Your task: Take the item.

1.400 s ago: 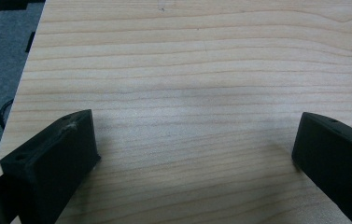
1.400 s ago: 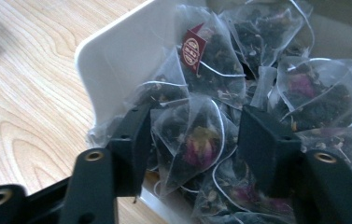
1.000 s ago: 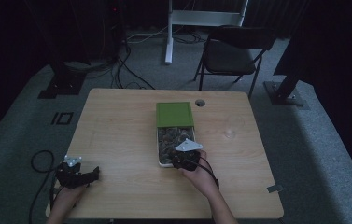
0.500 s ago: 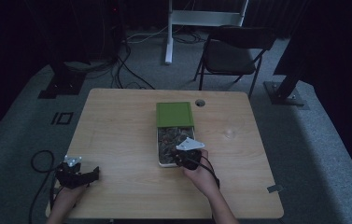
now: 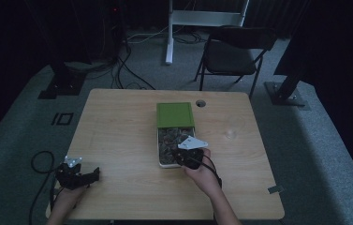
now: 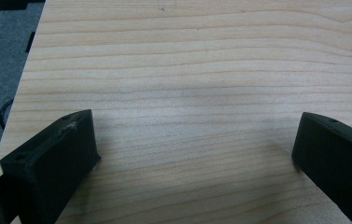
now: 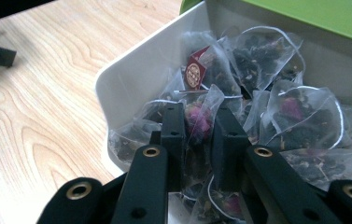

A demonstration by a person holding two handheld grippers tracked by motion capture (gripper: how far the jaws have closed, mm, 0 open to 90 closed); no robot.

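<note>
A white box [image 5: 159, 151] with a green lid [image 5: 175, 115] slid back sits mid-table, holding several mesh tea bags [image 7: 295, 116]. My right gripper [image 5: 186, 154] reaches into the box's near end. In the right gripper view its jaws are closed on one tea bag with pink buds [image 7: 197, 116], the right gripper [image 7: 197, 128] pinching the mesh among the other bags. My left gripper [image 5: 83, 176] rests at the table's near left edge. In the left gripper view the left gripper [image 6: 197, 140] is wide open over bare wood [image 6: 187, 70].
A round cable hole [image 5: 200, 103] lies in the table behind the lid. A folding chair [image 5: 232, 51] and stand legs [image 5: 169, 42] are beyond the far edge. Cables [image 5: 38, 164] trail on the floor at the left.
My right gripper has shifted only slightly over the box's near end. The left gripper has stayed where it was.
</note>
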